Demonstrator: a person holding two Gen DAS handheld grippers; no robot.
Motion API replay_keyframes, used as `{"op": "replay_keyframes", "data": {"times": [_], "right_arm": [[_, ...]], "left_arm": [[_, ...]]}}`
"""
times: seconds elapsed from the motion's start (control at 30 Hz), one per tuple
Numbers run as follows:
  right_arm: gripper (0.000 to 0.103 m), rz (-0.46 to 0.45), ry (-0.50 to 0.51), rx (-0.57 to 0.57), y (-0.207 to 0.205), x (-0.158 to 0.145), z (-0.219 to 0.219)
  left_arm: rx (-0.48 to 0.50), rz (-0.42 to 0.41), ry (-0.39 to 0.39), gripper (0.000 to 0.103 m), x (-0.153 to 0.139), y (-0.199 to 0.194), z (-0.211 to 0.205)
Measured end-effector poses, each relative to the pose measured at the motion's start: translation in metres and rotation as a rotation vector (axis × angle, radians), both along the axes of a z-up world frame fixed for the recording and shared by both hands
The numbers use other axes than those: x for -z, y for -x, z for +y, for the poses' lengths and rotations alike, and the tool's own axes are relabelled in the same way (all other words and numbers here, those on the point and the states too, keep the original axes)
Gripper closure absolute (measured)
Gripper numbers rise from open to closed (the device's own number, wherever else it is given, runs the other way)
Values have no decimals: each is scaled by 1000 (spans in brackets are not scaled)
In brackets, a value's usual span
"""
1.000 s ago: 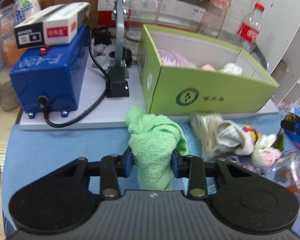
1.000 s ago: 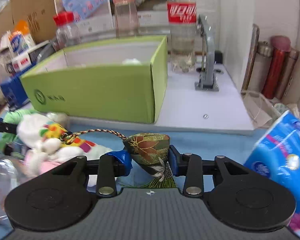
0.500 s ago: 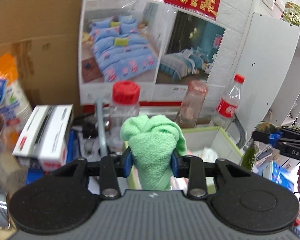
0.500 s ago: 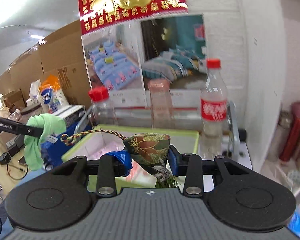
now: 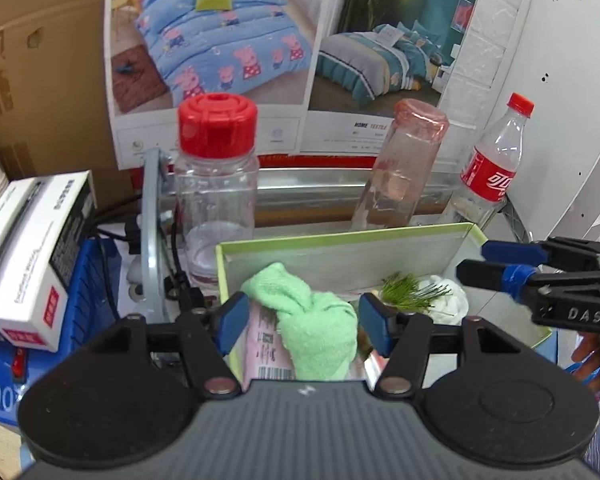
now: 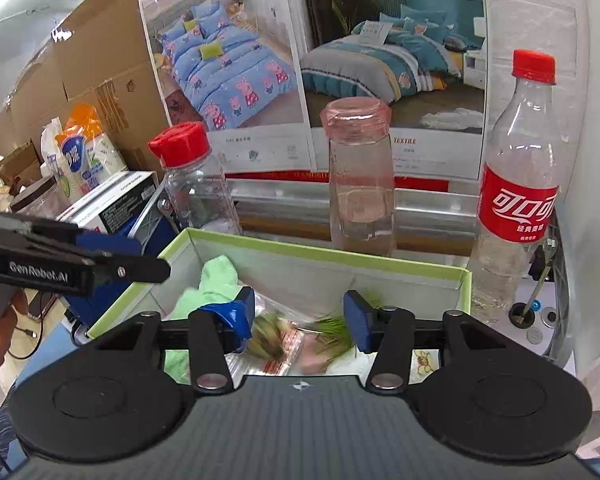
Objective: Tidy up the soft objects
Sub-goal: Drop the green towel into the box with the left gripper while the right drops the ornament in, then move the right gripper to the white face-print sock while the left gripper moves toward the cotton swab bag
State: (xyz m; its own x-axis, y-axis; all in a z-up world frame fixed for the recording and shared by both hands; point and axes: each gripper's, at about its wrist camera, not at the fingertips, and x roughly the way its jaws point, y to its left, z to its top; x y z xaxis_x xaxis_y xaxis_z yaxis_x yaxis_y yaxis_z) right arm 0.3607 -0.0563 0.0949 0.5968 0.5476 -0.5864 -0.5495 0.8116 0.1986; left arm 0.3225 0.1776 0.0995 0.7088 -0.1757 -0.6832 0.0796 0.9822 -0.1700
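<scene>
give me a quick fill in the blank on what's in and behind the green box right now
1. The green towel lies inside the ____ box.
2. The clear jar behind the box has a ____ lid.
3. The cola bottle stands at the box's ____ end.
4. The left tongs are opening, their pads ____ the towel.

Missing words: green; red; right; off

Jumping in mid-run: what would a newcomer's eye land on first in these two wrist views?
Probably the green towel, lying in the lime-green box between the opening jaws of the left gripper, no pad pressing it. Next, the red-capped jar, pink bottle and cola bottle lined up behind the box, under the bedding posters.
</scene>
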Motion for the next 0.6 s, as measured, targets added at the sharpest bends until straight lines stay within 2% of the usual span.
{"op": "replay_keyframes", "data": {"times": [0.13,0.27,0.6], "right_arm": [[60,-34,-18,27,10,-4,-8],[56,-35,22,14,30,-4,-10],[52,23,91,-28,112,22,-26]], "left_arm": [[-13,-18,-20,40,-2,24,8],[-11,-15,-41,39,1,58,11],[-35,77,-19,37,31,123,17]]}}
